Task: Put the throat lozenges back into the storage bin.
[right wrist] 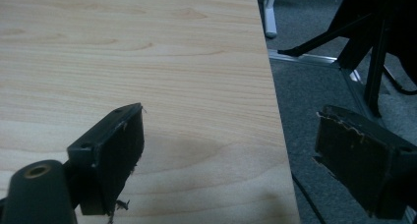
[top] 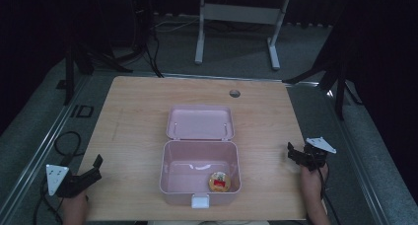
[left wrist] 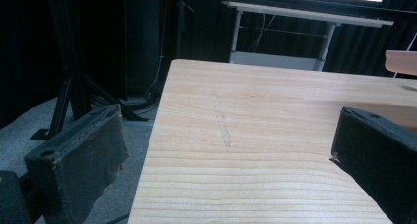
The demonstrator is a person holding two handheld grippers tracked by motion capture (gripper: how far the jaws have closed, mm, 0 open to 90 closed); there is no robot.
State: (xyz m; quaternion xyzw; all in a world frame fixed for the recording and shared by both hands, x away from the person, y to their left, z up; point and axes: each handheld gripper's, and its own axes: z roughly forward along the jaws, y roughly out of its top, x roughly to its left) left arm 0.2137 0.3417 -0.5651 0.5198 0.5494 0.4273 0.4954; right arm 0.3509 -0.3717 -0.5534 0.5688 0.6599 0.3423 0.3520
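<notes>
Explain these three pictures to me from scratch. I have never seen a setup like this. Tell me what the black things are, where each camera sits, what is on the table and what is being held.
There is no robot here. A person holds a two-jaw hand tool in each hand: the left gripper and the right gripper. The high view looks down from above the person's side of the wooden table.

The other two pictures come from cameras riding on the grippers, looking along their own black jaws. In both, the jaws stand wide apart with nothing between them, each near a side edge of the table.

In the middle of the table sits a pink box with its lid laid open behind it. Inside lies a small round item, orange and red; I cannot tell what it is. Nothing is held.
</notes>
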